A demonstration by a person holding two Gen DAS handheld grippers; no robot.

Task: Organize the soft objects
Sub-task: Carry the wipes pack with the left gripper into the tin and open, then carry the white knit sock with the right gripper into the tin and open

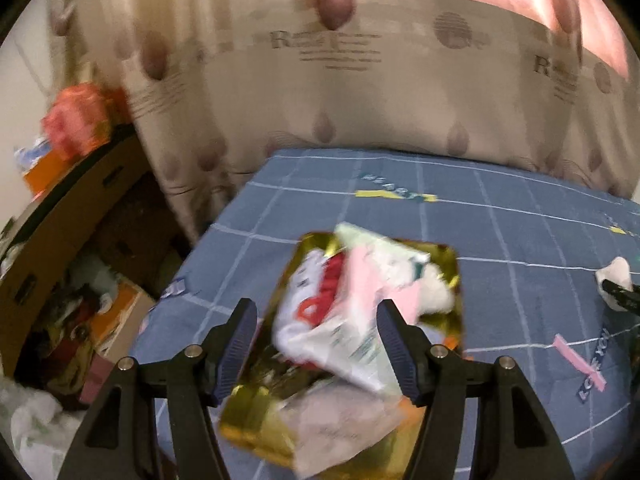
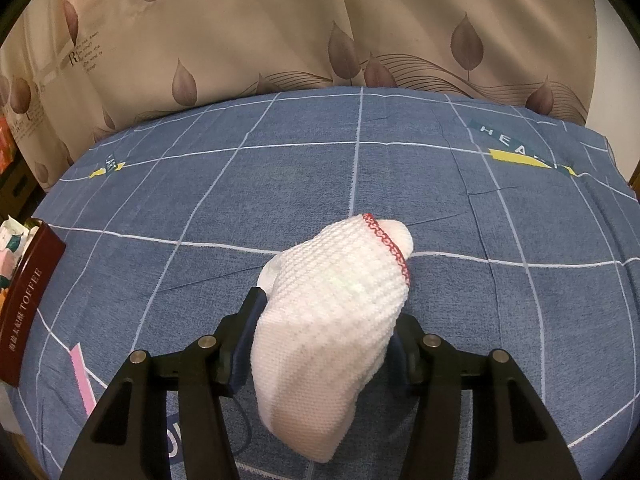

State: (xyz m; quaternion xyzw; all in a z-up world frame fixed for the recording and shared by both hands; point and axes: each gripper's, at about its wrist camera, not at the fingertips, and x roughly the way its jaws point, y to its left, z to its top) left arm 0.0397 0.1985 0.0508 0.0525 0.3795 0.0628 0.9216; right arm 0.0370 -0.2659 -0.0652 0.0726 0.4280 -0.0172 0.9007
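A gold-lined box (image 1: 256, 420) lies on the blue checked bed sheet (image 1: 500, 240), filled with soft packets in white, red and pink (image 1: 340, 312). My left gripper (image 1: 316, 306) hovers over it, open, with nothing pressed between its fingers; this view is blurred. My right gripper (image 2: 328, 308) is shut on a white knitted glove with a red stitched hem (image 2: 344, 280), held just above the sheet (image 2: 280, 184). The same box shows its dark red "TOFFEE" side (image 2: 28, 312) at the left edge. The glove (image 1: 614, 274) also shows at the far right of the left wrist view.
A beige leaf-print curtain (image 2: 280, 32) hangs behind the bed. Left of the bed stand a cardboard box (image 1: 72, 216) and floor clutter (image 1: 80, 320), with a white plastic bag (image 1: 32, 420) in the near corner. The sheet between the box and the glove is bare.
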